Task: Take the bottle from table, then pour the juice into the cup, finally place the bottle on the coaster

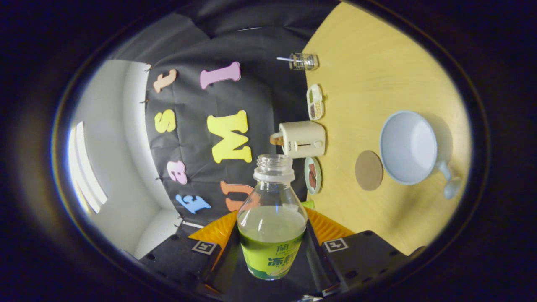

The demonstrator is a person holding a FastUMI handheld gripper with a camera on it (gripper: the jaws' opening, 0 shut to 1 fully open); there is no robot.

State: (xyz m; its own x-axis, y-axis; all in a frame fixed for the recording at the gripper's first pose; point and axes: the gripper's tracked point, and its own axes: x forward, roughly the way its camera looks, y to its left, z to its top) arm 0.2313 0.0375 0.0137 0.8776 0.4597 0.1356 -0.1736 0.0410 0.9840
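Note:
My gripper (272, 243) is shut on a clear plastic bottle (272, 218) with no cap, a green label and pale green juice; both fingers press its sides. The view is rolled, so the yellow table (377, 75) stands on edge beside the bottle, and the juice reaches roughly to the bottle's shoulder. Beyond the bottle, on the table, a pale blue cup (409, 147) with a handle sits with its mouth open and looks empty. A round brown coaster (368, 170) lies flat just beside the cup, between the cup and the bottle.
Along the table's far edge stand a cream toaster (303, 139), a small green dish (313, 175) with food, a divided snack tray (315, 101) and a glass jar with a straw (303, 61). A white wall and a window (86, 167) lie past the cloth.

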